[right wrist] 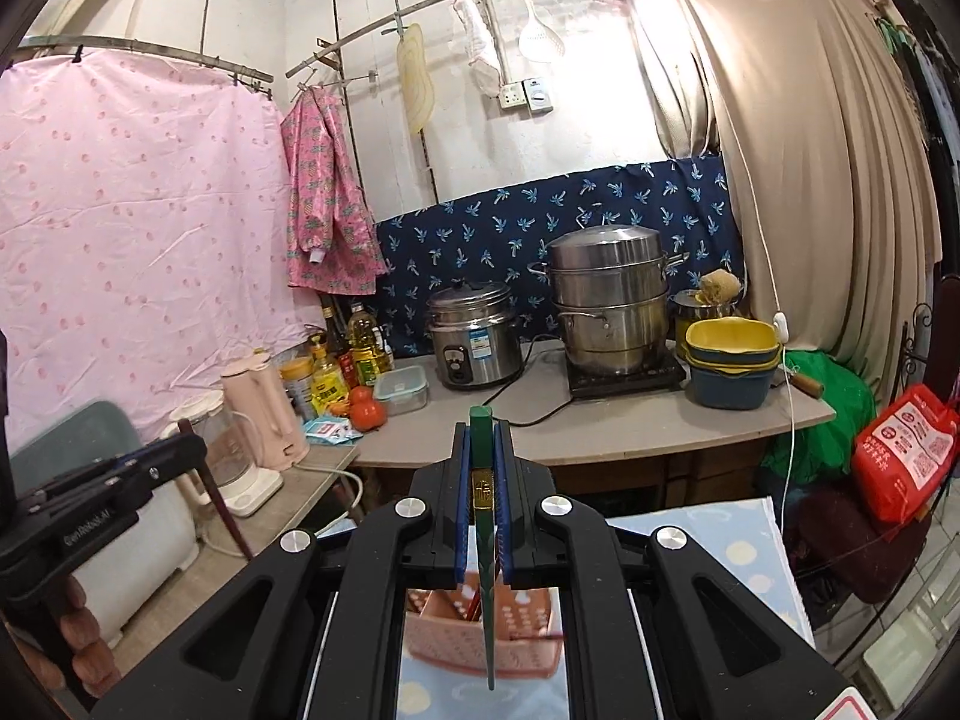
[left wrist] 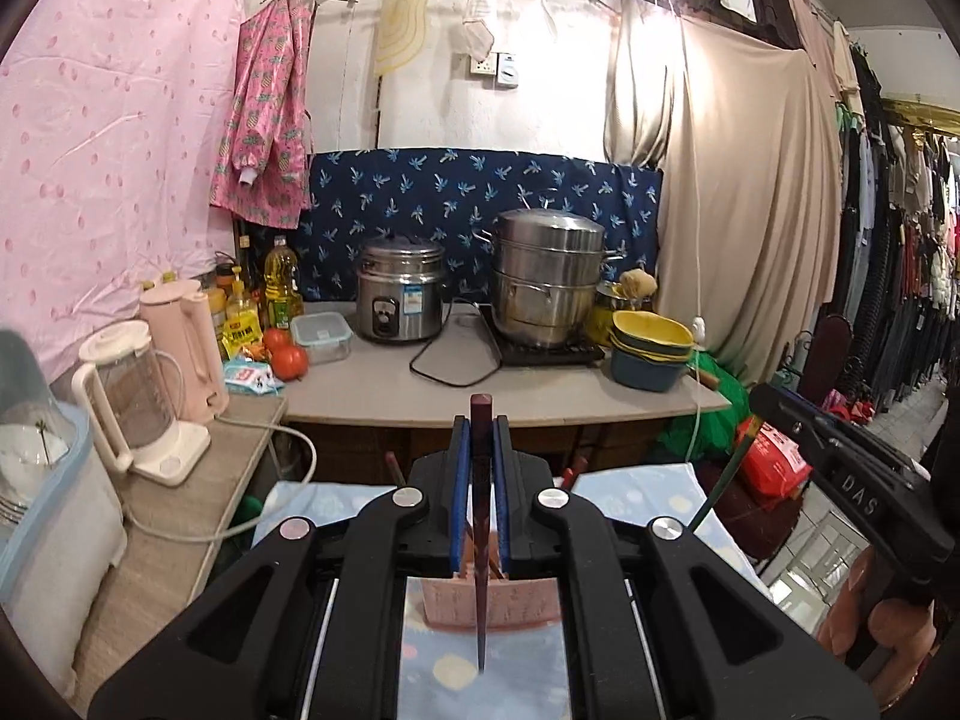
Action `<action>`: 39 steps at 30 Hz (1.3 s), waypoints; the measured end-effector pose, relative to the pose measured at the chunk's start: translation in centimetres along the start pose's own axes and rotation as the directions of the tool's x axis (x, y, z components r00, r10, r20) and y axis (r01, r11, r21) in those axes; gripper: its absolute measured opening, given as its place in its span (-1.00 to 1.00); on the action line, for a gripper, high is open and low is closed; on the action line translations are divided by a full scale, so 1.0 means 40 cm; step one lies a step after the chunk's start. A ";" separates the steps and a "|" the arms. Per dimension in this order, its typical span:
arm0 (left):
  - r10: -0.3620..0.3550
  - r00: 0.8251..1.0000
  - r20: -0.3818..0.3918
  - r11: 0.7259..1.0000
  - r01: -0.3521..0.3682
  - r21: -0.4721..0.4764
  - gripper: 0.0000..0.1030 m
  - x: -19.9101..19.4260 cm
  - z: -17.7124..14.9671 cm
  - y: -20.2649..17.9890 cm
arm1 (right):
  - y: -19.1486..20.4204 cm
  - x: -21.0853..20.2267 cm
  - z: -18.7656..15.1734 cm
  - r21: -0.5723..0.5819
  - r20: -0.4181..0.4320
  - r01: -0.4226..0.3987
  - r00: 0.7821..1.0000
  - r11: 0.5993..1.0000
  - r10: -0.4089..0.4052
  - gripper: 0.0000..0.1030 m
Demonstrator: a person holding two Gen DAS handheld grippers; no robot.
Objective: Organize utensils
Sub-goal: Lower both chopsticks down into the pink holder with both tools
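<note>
My left gripper (left wrist: pixel 480 438) is shut on a dark maroon chopstick (left wrist: pixel 480 540), held upright with its tip pointing down over the blue dotted tablecloth (left wrist: pixel 636 492). A pink perforated utensil holder (left wrist: pixel 516 603) sits just behind it, below the jaws. My right gripper (right wrist: pixel 482 444) is shut on a green chopstick (right wrist: pixel 485 588), also upright, its tip hanging over the pink utensil holder (right wrist: pixel 522 642), which holds other chopsticks. The right gripper's body shows at the right edge of the left wrist view (left wrist: pixel 840 456); the left gripper's body shows at the left of the right wrist view (right wrist: pixel 102 492).
A counter (left wrist: pixel 540 396) ahead carries a rice cooker (left wrist: pixel 401 291), a steel steamer pot (left wrist: pixel 549 276), stacked yellow and blue bowls (left wrist: pixel 651 351), oil bottles, tomatoes (left wrist: pixel 288 354) and a food box. A pink kettle (left wrist: pixel 183 348) and a blender (left wrist: pixel 135 402) stand left. Clothes hang right.
</note>
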State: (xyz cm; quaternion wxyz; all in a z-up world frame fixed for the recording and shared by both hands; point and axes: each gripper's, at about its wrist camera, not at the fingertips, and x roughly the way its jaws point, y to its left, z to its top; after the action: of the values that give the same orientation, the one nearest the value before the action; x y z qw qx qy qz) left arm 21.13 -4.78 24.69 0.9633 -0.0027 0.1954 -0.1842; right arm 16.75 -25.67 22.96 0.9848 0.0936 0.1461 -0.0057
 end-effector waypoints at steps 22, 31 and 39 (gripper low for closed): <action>0.027 0.996 -0.085 0.999 -0.029 -0.033 -0.86 0.275 -0.006 0.060 | -0.017 0.300 -0.060 -0.011 -0.117 0.015 0.993 1.000 -0.017 -0.85; 0.027 1.000 -0.003 0.999 -0.027 -0.024 -0.86 0.190 0.051 0.064 | -0.002 0.278 -0.041 -0.027 -0.077 0.021 0.997 0.999 -0.023 -0.86; 0.017 1.000 0.004 1.000 -0.017 -0.017 -0.86 0.171 0.054 0.055 | 0.002 0.260 -0.039 -0.037 -0.075 0.022 0.997 0.999 -0.025 -0.85</action>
State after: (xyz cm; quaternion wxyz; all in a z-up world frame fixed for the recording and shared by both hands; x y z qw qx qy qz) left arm 28.60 -5.32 23.96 0.9651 -0.0095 0.1949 -0.1744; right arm 26.27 -25.15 18.50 0.9800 0.0741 0.1845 -0.0110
